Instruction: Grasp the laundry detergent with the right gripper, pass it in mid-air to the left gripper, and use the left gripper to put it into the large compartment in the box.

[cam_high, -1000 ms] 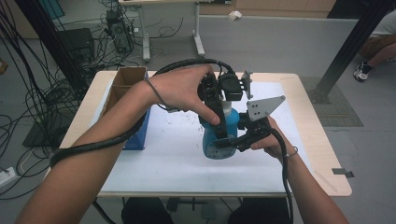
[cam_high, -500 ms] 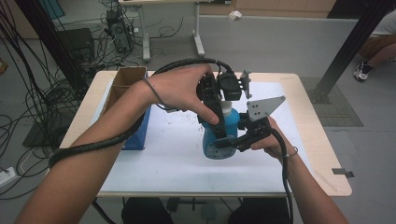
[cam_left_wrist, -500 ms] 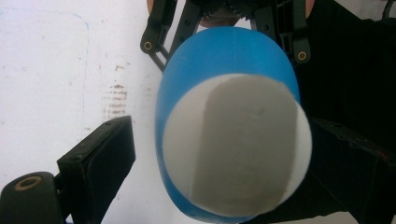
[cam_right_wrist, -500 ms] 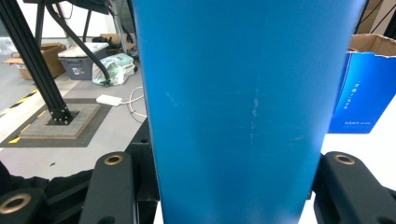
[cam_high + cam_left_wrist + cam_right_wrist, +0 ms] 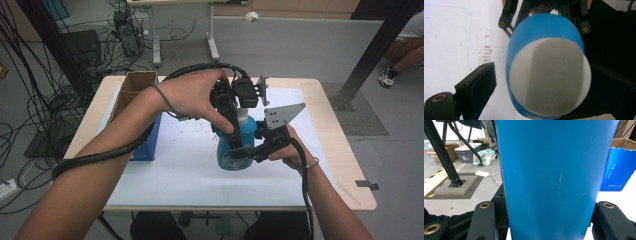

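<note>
Right claw (image 5: 245, 150): pinching the blue bottle (image 5: 234, 150) low on its body, jaws pressed to both flanks, seen close in the right gripper view (image 5: 554, 180).
Left claw (image 5: 235, 107): poised from above at the white cap (image 5: 549, 77); jaws spread to either side, the near pad (image 5: 477, 85) standing apart from the cap.
Bottle: upright on the white tabletop (image 5: 175, 170), just right of the blue box (image 5: 150, 142).
Handling, as judged: stiff, smooth plastic, probably light and somewhat slippery; body best held at the broad flanks, cap across its flat sides.
Change from earlier frames: none apparent; both hands and bottle unmoved.
</note>
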The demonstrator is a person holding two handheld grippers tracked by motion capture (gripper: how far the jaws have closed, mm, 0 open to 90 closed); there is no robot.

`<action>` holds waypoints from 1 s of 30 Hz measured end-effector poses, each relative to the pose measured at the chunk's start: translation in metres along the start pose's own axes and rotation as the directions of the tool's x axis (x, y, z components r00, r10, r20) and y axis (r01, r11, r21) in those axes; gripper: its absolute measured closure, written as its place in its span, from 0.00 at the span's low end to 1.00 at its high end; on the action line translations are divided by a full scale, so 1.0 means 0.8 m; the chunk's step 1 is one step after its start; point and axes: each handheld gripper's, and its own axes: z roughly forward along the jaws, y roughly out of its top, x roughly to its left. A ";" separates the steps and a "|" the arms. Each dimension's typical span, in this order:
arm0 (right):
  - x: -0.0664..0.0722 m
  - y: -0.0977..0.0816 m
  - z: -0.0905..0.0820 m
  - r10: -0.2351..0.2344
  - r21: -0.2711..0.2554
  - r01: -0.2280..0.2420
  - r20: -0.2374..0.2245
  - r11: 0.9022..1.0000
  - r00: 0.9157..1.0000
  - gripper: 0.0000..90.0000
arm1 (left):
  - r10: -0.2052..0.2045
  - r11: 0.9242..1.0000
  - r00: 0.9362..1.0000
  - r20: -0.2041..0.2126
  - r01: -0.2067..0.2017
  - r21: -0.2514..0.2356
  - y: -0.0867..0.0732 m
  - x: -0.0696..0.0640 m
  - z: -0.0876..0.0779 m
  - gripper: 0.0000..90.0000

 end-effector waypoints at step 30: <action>0.001 0.002 0.001 -0.007 0.003 0.007 0.002 1.000 1.000 0.50 | -0.006 1.000 1.000 -0.007 0.006 0.001 0.000 -0.002 -0.002 0.11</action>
